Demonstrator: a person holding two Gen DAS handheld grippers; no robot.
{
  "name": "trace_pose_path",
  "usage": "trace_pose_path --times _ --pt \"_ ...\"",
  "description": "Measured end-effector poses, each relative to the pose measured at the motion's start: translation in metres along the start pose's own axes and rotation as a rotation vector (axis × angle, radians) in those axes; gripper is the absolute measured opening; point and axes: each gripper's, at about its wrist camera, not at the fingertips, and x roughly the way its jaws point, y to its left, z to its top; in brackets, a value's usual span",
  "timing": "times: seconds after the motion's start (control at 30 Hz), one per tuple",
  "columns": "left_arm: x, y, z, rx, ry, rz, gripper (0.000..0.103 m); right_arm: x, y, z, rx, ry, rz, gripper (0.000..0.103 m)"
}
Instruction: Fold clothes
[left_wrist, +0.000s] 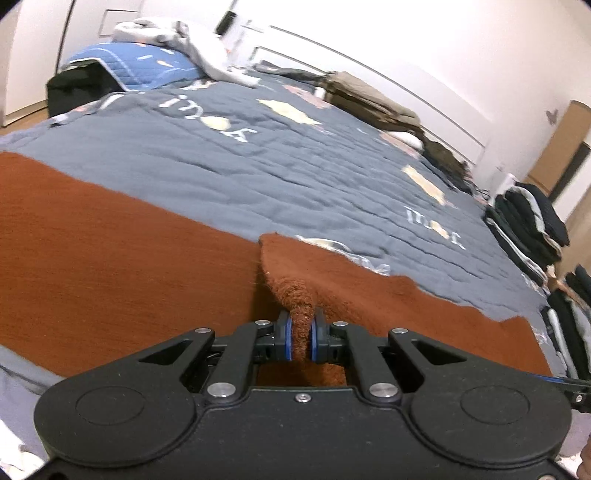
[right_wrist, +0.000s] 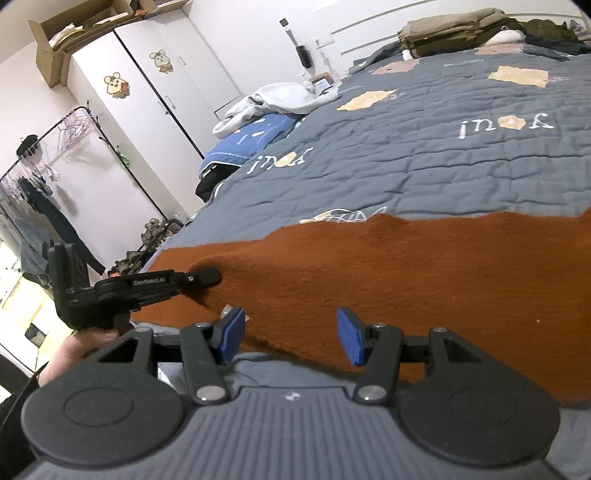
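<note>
Left wrist: left claw (left_wrist: 302, 334) pinches rust-brown garment (left_wrist: 110, 258) fold; right claw (right_wrist: 291, 338) spread wide, seemingly touching nothing.

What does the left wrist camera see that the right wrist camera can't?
Only the left wrist view shows the dark folded clothes stack and the left claw pinching the fabric up close. Only the right wrist view shows the white wardrobe with mouse stickers, the clothes rack, and the right claw open. Both show the rust-brown garment on the grey quilt.
</note>
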Motion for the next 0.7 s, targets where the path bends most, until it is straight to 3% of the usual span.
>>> trace_pose_path --times 0.53,0.7 --pt "-0.035 0.081 0.02 -0.05 -0.059 0.087 0.009 0.048 0.052 0.001 -0.006 -0.009 0.145 0.055" --pt "-0.046 0.107 0.029 -0.076 -0.089 0.11 0.009 0.066 0.067 0.002 0.005 0.005 0.155 0.055"
